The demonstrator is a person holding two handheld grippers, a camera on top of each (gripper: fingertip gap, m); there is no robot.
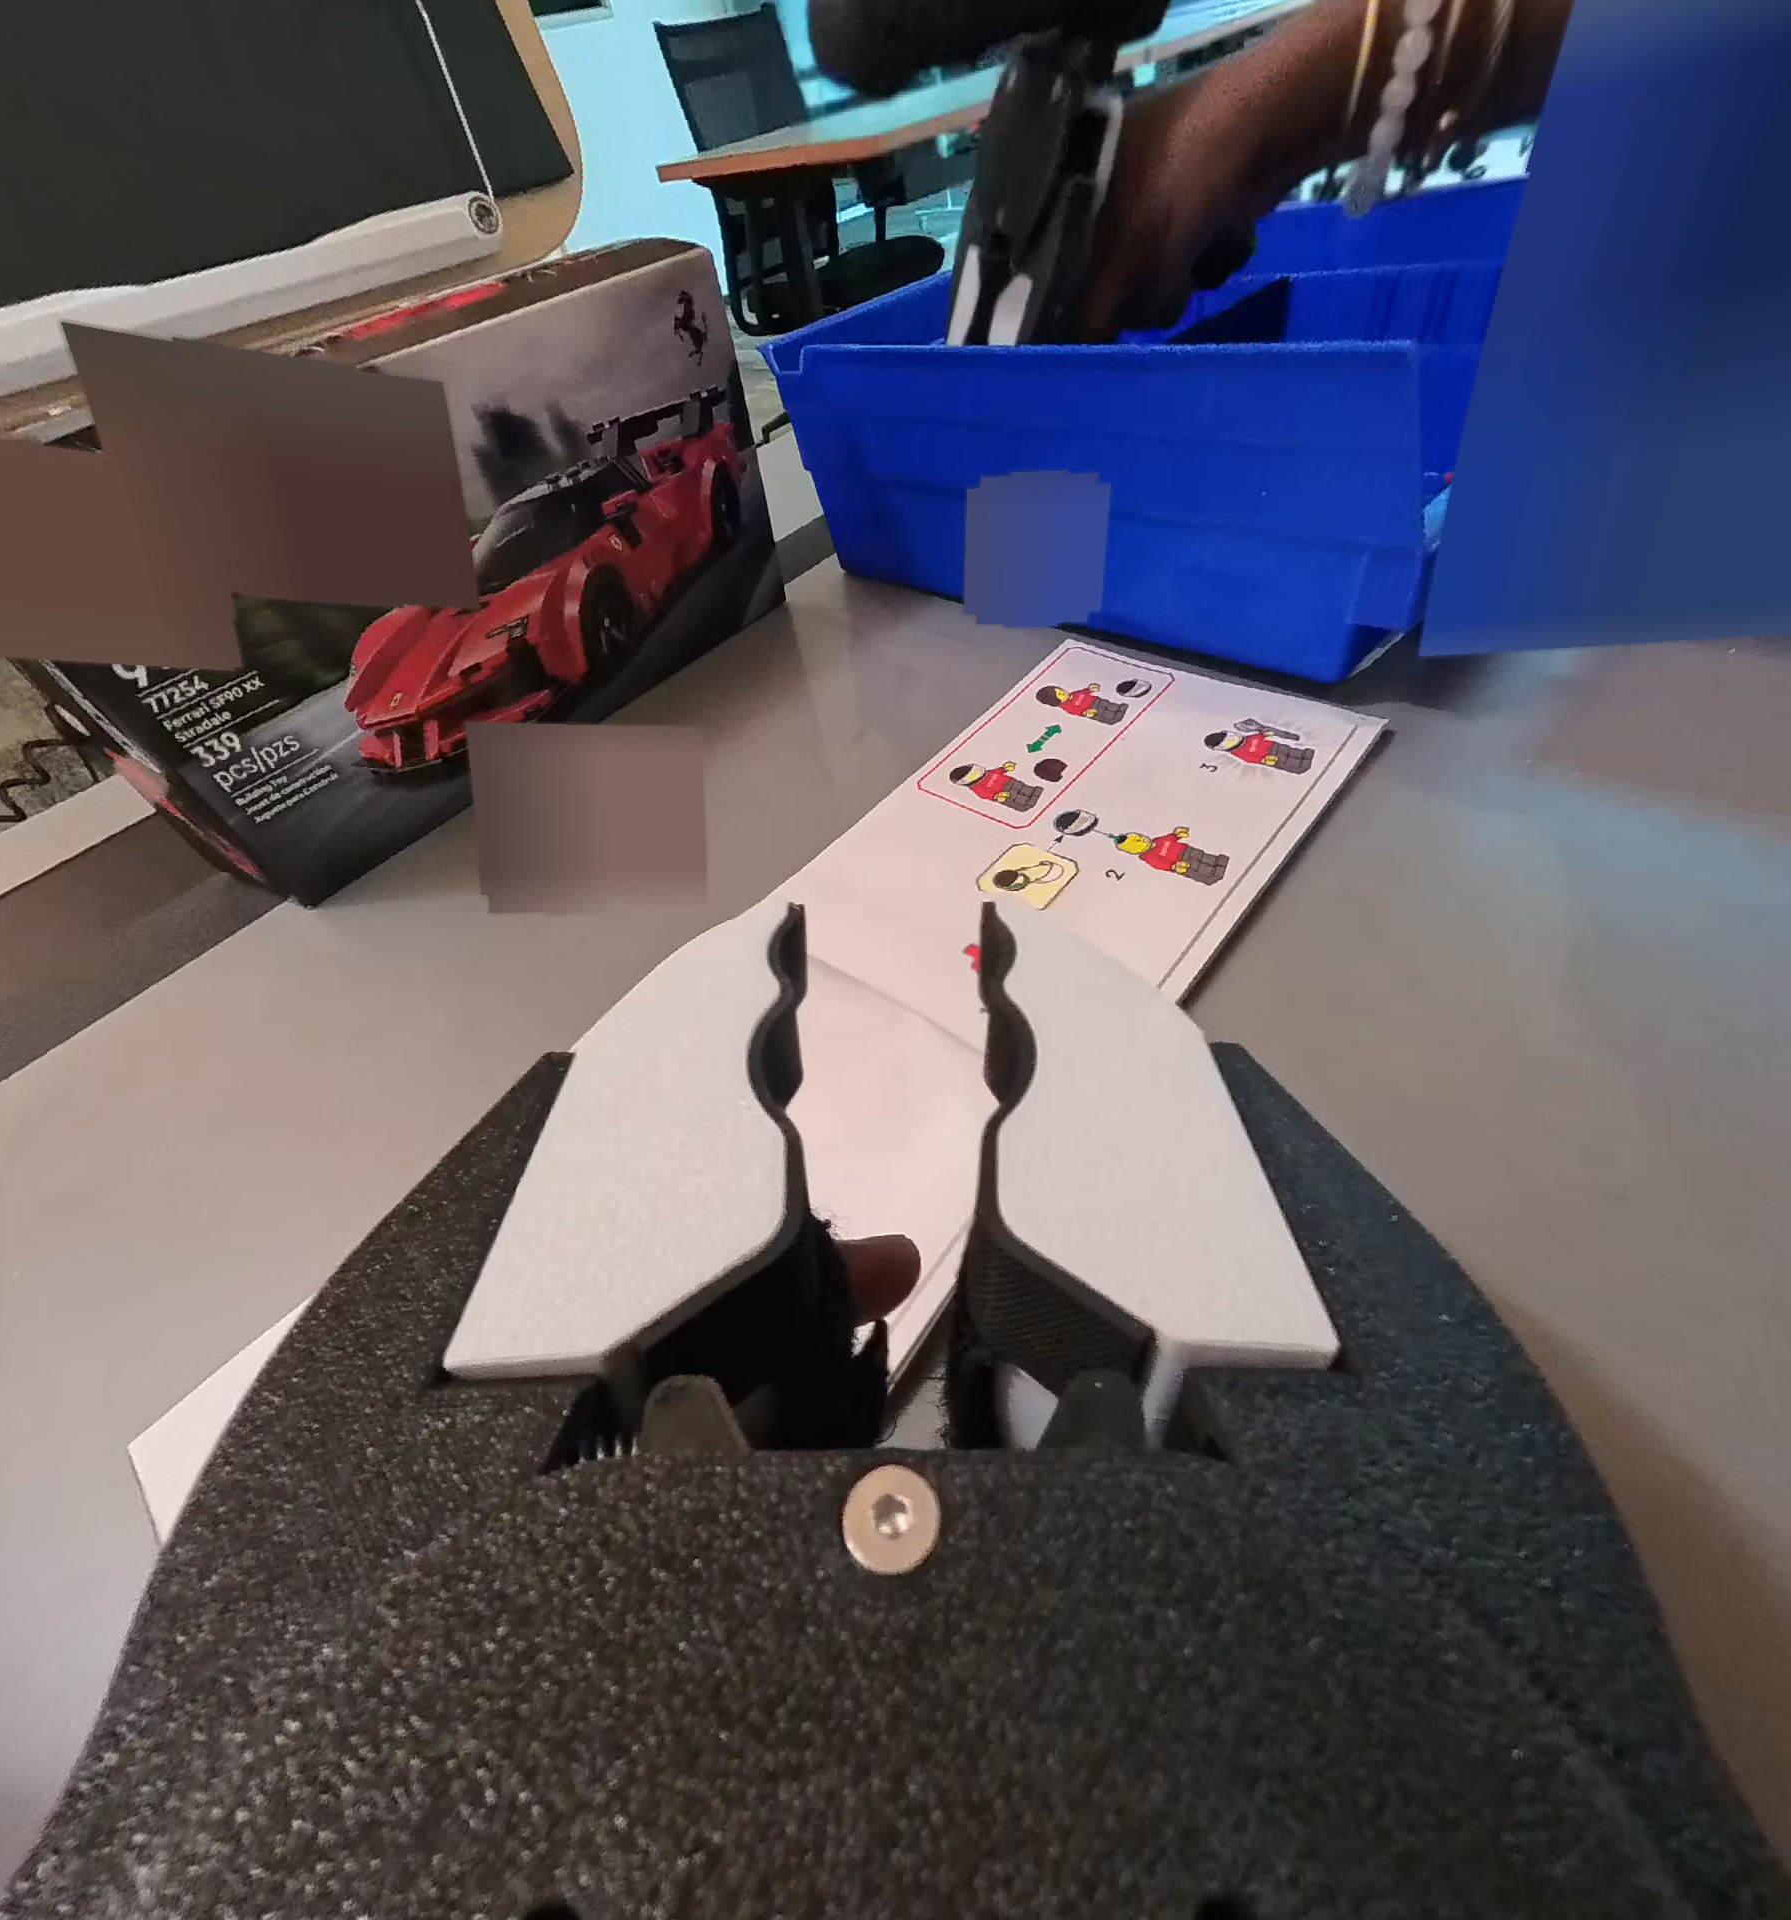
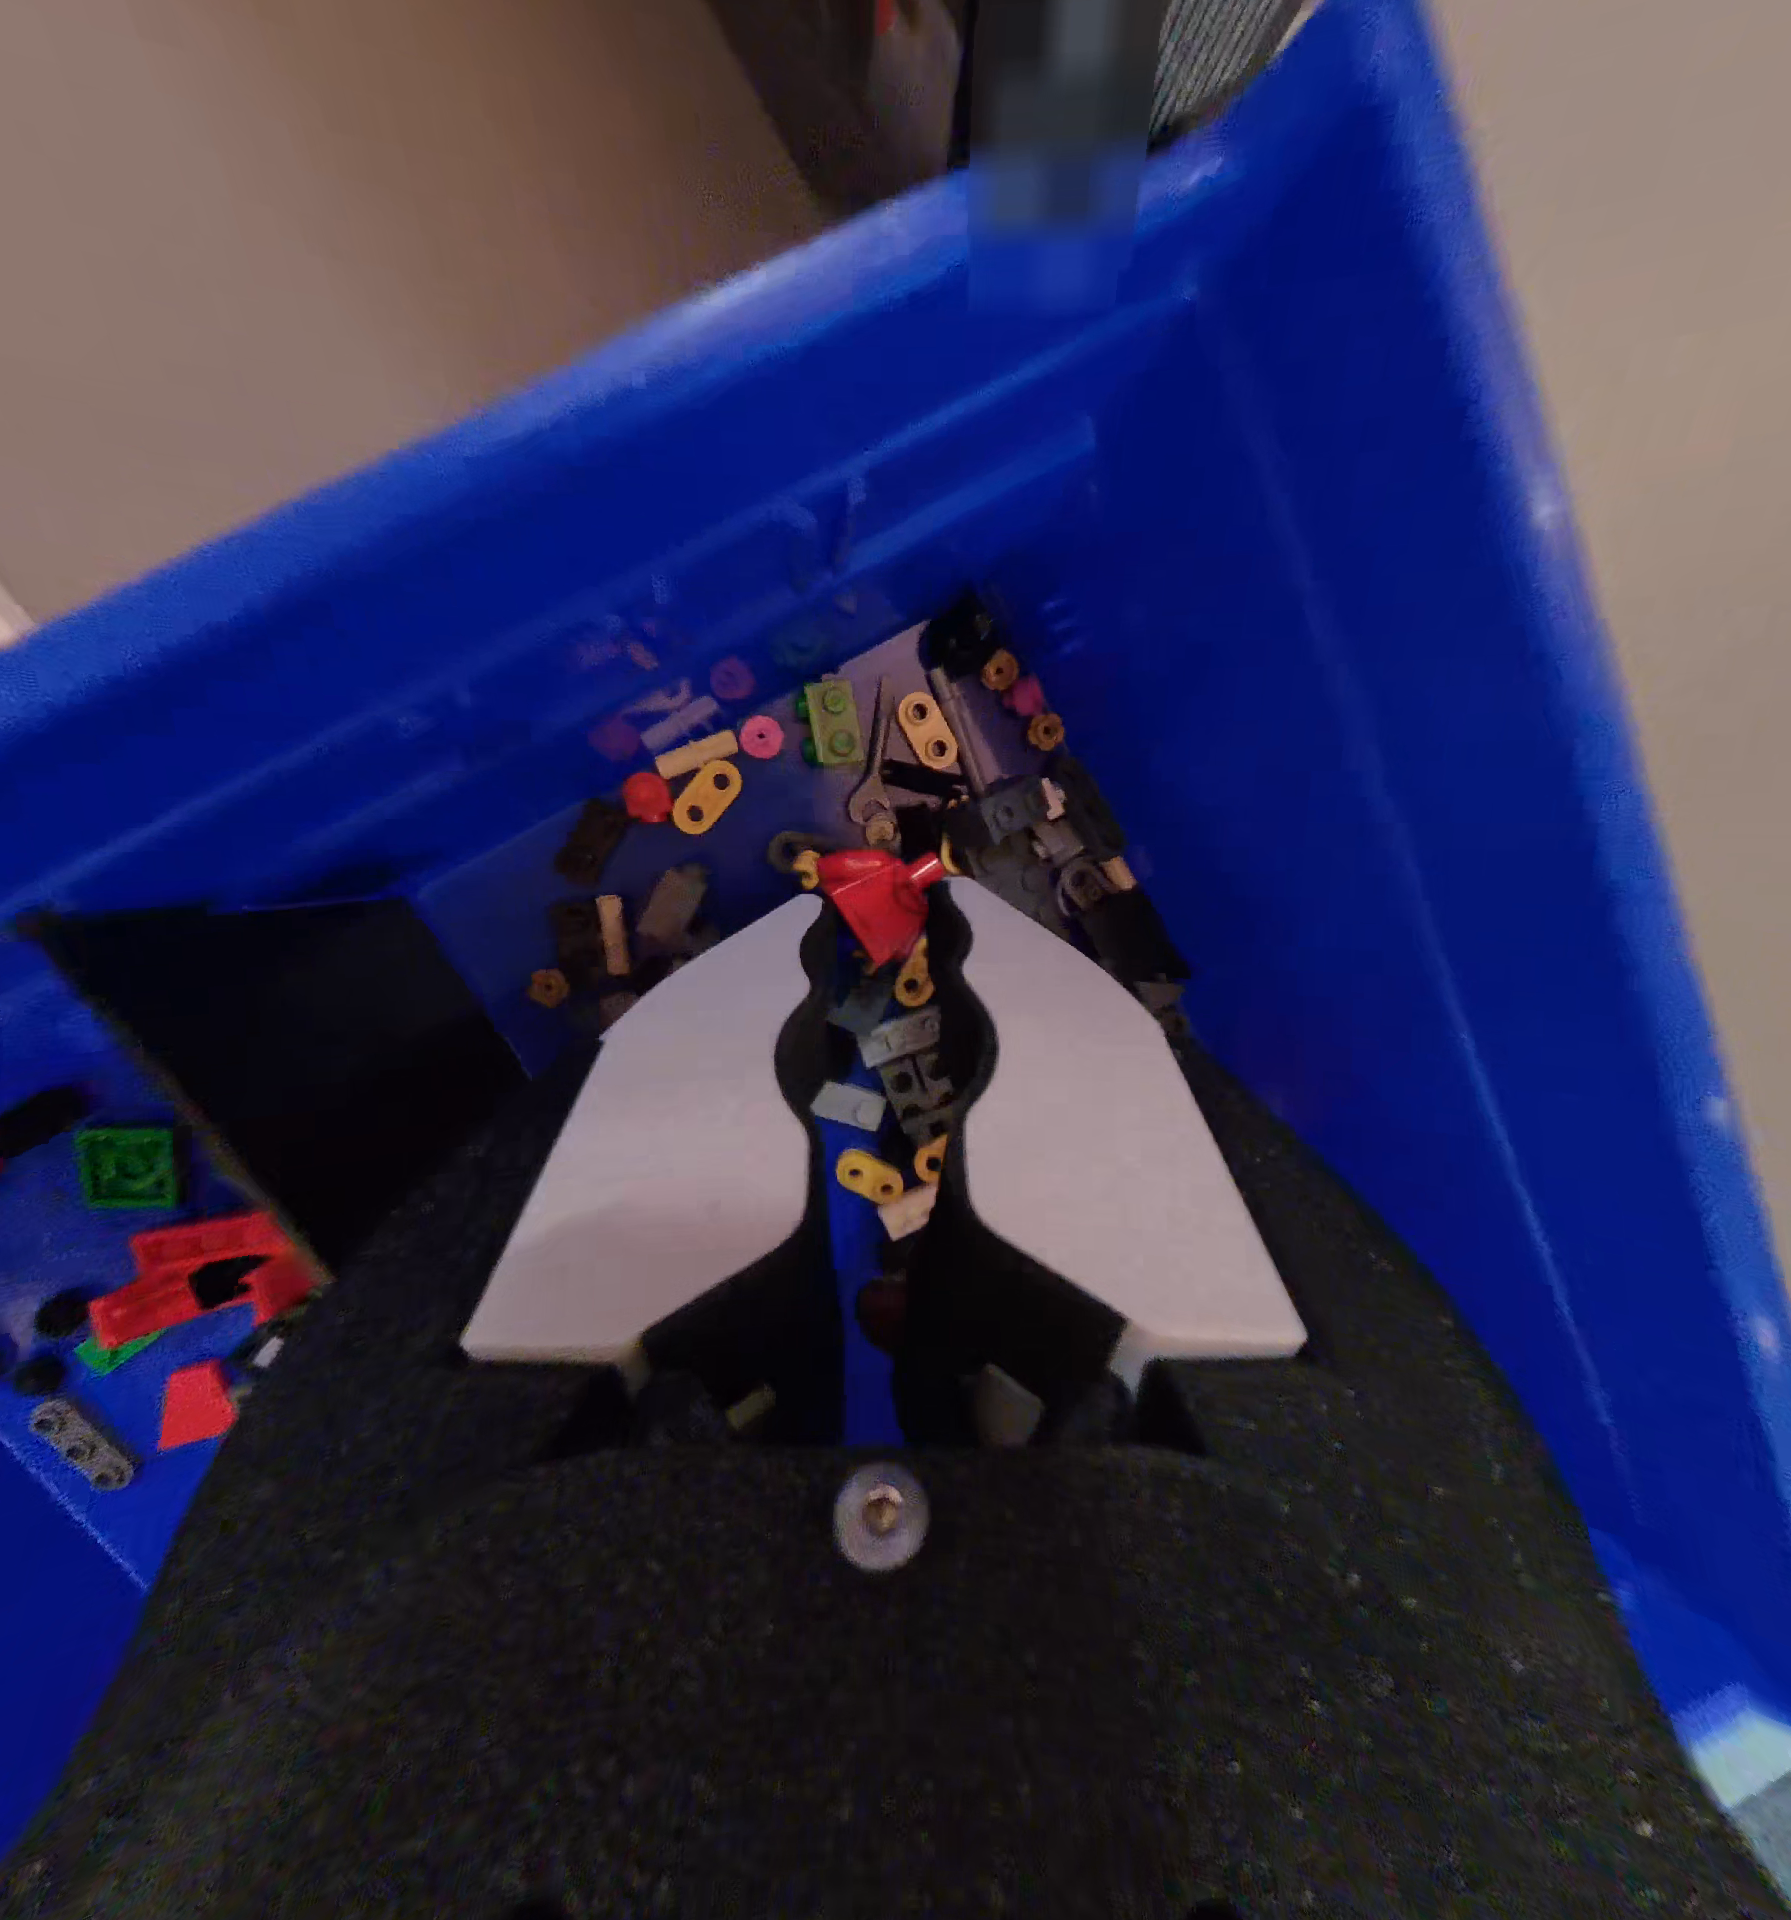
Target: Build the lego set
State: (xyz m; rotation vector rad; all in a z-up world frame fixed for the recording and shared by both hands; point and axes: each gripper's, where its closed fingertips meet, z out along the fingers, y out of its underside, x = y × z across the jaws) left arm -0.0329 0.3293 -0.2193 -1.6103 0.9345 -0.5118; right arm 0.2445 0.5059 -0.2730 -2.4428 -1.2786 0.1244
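At the upper left of the left wrist view a toy car box (image 1: 517, 582) stands on the worktop (image 1: 1493, 1039). The left hand-held gripper (image 1: 891, 920) hovers parted and empty over the instruction sheet (image 1: 1161, 810). In the blue bin (image 2: 1338, 831), among loose bricks (image 2: 849, 727), the right hand-held gripper (image 2: 883, 914) pinches a red figure torso (image 2: 875, 899); nothing looks assembled yet.
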